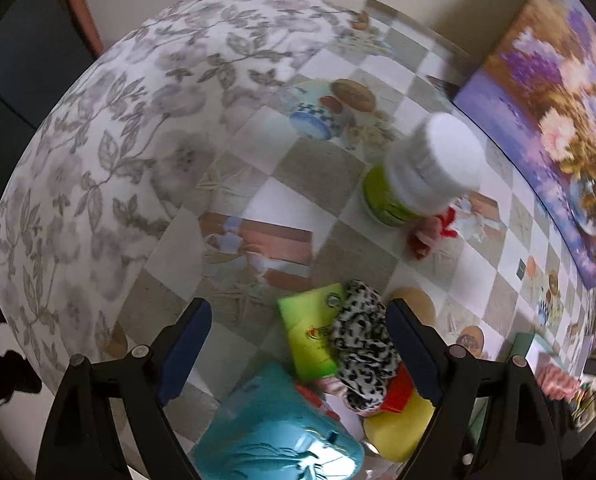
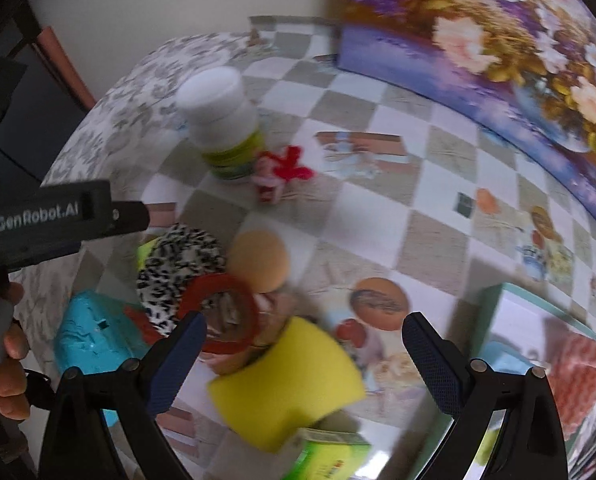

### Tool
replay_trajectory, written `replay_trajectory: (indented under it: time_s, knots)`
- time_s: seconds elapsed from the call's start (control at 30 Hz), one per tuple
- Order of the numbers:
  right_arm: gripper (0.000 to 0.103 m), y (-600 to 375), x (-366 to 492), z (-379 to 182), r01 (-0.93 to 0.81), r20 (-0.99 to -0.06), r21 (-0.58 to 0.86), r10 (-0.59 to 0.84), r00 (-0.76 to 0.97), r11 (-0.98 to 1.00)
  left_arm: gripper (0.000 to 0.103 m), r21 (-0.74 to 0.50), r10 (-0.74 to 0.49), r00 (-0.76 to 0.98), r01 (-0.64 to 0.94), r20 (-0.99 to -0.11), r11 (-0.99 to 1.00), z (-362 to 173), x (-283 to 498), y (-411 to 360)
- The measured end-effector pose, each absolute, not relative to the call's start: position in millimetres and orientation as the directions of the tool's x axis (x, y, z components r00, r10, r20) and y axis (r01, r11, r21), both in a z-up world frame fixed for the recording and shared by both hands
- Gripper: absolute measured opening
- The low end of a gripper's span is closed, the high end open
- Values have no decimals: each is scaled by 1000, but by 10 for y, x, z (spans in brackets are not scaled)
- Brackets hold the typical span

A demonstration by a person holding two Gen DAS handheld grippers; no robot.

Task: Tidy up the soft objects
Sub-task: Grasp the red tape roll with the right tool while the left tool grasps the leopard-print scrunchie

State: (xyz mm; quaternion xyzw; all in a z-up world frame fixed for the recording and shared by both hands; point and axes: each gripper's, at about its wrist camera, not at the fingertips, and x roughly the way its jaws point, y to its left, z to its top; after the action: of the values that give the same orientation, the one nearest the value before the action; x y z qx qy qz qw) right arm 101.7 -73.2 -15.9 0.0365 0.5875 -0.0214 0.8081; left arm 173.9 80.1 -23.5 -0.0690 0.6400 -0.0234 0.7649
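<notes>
**Both tongs spread over the pile, the sponge nearer the right one**

Left wrist view: the left gripper [image 1: 299,344] is pointing steeply down with its jaws spread wide and nothing between the pads. One leopard-print cloth [image 1: 361,344] is lying just inside the right-hand pad, its long axis running up and down the frame, draped over one green packet [image 1: 309,332]. One teal pouch [image 1: 274,428] is sitting low between the fingers, and one yellow sponge [image 1: 397,428] is peeking out below the cloth. One white-capped bottle [image 1: 421,168] is standing well beyond, with one red-bowed toy [image 1: 433,232] at its foot.

Right wrist view: the right gripper [image 2: 303,354] is also hanging open and empty. The same yellow sponge [image 2: 286,384] is lying between and just below its fingers, its long axis slanting from lower left to upper right, so I judge this hand the nearer for it. One red ring [image 2: 222,312] is touching the left pad's tip. To the right, one box [image 2: 493,300] is already holding a pink knitted piece [image 2: 581,380].
</notes>
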Motion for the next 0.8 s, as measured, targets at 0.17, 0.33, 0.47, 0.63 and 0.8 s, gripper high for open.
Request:
replay_trajectory:
  time_s: [0.17,0.33,0.47,0.63,0.8]
  knots:
    - [100,-604,1066,-284,50,-955,54,37,294,997,89,-151,-134,174,-89,-976,985,-257,1746,903]
    - [100,-590,1116,-370,52,-950,95,75,302,994,89,-169,-151,169,-94,-974,981,-269,1754,910]
    - [100,-581,1151,-456,53,-946,142,120,301,988,89,-174,-156,166,-97,-974,980,-280,1757,909]
    - [96,-529,1172,-514,36,-941,165,146,307,986,89,-177,-158,164,-106,-974,978,-293,1755,939]
    - [82,-477,1194,-579,13,-935,192,179,307,981,89,-182,-165,152,-111,-975,977,-333,1764,944]
